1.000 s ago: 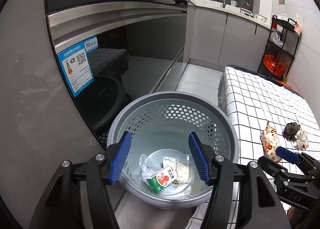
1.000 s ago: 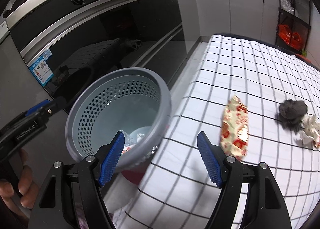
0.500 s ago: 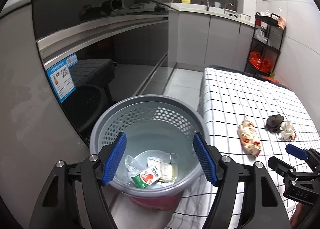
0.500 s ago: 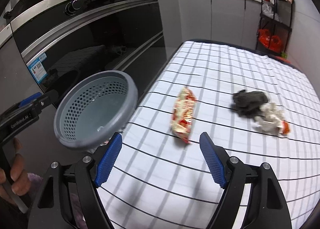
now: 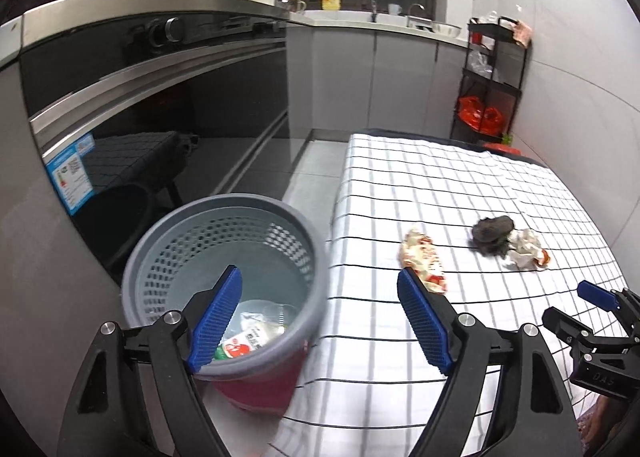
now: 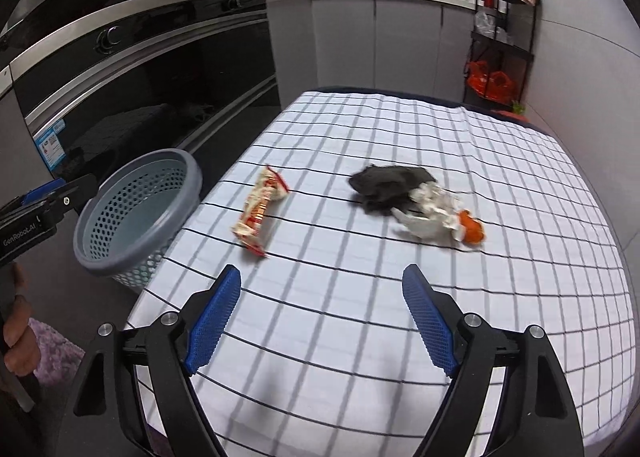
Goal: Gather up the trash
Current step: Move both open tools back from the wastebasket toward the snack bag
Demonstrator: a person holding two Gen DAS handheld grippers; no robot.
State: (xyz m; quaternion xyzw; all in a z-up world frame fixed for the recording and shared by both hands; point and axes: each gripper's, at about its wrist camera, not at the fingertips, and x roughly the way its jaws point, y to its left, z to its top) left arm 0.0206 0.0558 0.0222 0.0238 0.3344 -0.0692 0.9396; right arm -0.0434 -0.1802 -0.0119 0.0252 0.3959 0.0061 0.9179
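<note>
A grey perforated trash basket (image 5: 160, 241) (image 6: 120, 253) stands on the floor at the table's left edge, with a red-and-white carton (image 5: 244, 343) and clear wrappers inside. On the checked tablecloth lie a red-and-cream snack wrapper (image 6: 260, 211) (image 5: 422, 263), a dark crumpled wad (image 6: 390, 185) (image 5: 492, 233) and a white crumpled paper with an orange piece (image 6: 436, 217) (image 5: 526, 253). My left gripper (image 5: 318, 323) is open and empty, above the basket's right rim. My right gripper (image 6: 320, 321) is open and empty above the near tablecloth, short of the trash.
The table (image 6: 520, 161) carries a white black-grid cloth. A black oven front (image 5: 160, 105) runs along the left. Grey cabinets with a sink line the back. A black shelf rack (image 6: 500, 41) with orange bags stands at the far right. A purple rug (image 6: 52, 353) lies at lower left.
Both grippers have risen and swung right, away from the basket toward the table. The trash on the cloth now sits more centrally in the right wrist view. Both stay open.
</note>
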